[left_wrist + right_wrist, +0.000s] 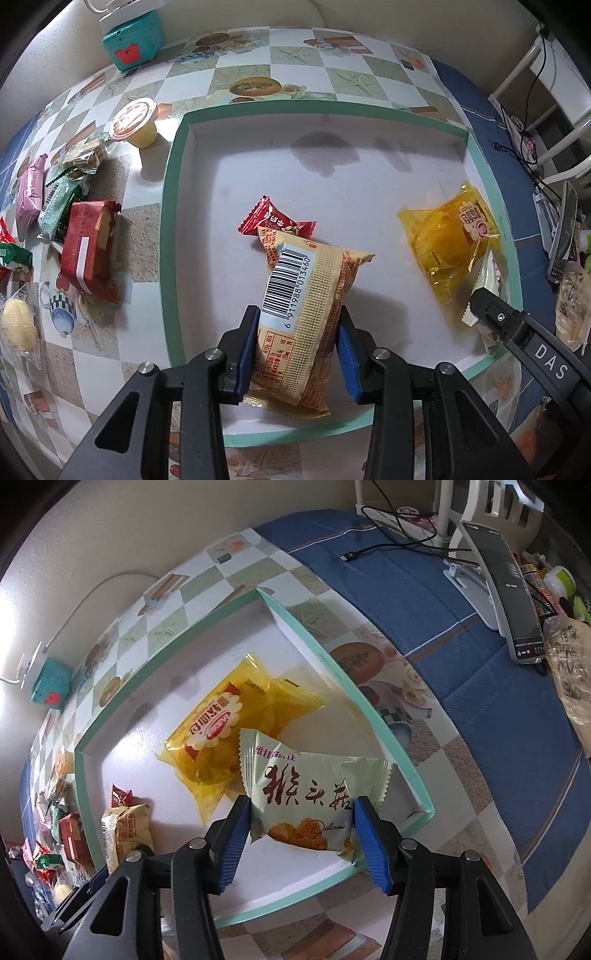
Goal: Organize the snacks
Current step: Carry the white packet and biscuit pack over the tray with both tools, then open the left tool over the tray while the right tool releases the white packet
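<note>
A white tray with a mint rim (pixel 173 221) lies on the checked tablecloth. My left gripper (pixel 297 350) is shut on a beige snack packet with a barcode (pixel 303 291), low over the tray's middle; its far end rests by a red candy (pixel 273 221). My right gripper (pixel 303 834) has its blue pads against both sides of a pale green packet (pixel 303 794) in the tray's (pixel 369 701) near right corner, partly over a yellow bread packet (pixel 221 731). In the left wrist view one right finger (pixel 491 314) shows beside the yellow packet (pixel 450 243).
Loose snacks lie left of the tray: a red packet (pixel 88 247), a green one (pixel 59 206), a pink one (pixel 31 188) and a jelly cup (pixel 135 122). A teal box (pixel 133 37) stands at the back. A phone on a stand (pixel 513 590) and a cable sit on blue cloth at the right.
</note>
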A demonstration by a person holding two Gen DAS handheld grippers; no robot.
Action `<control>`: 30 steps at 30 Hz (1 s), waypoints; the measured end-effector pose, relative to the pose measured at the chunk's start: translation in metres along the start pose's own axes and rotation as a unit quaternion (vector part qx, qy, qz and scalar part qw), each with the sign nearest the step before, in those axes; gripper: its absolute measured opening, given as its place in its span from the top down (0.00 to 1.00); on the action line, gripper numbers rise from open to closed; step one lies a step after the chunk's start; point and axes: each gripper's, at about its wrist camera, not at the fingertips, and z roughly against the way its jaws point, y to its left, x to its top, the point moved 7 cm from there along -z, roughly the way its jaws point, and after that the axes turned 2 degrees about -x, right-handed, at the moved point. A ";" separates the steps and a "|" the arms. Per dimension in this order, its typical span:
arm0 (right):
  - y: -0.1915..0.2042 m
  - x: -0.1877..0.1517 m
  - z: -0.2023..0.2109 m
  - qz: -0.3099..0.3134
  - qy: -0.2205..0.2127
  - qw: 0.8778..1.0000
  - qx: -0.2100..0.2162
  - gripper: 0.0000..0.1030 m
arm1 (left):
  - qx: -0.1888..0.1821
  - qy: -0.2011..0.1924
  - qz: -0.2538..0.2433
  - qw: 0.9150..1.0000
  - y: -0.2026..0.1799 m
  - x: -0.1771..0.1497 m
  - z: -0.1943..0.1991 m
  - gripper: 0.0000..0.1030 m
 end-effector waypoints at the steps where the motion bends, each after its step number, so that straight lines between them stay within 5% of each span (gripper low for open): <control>1: 0.001 0.000 0.000 0.001 0.001 1.000 -0.001 0.40 | 0.001 -0.002 -0.001 1.000 0.002 -0.002 0.003 0.60; 6: 0.004 0.000 0.004 0.004 -0.002 1.000 -0.005 0.39 | 0.008 -0.016 -0.003 1.000 0.004 0.001 0.012 0.36; 18: 0.018 0.006 0.055 0.016 -0.053 0.998 0.016 0.27 | -0.001 -0.072 0.038 0.997 0.033 0.016 0.067 0.11; 30: 0.050 -0.003 0.062 0.042 -0.065 0.996 0.032 0.05 | 0.052 -0.111 0.151 0.981 0.137 0.017 0.100 0.07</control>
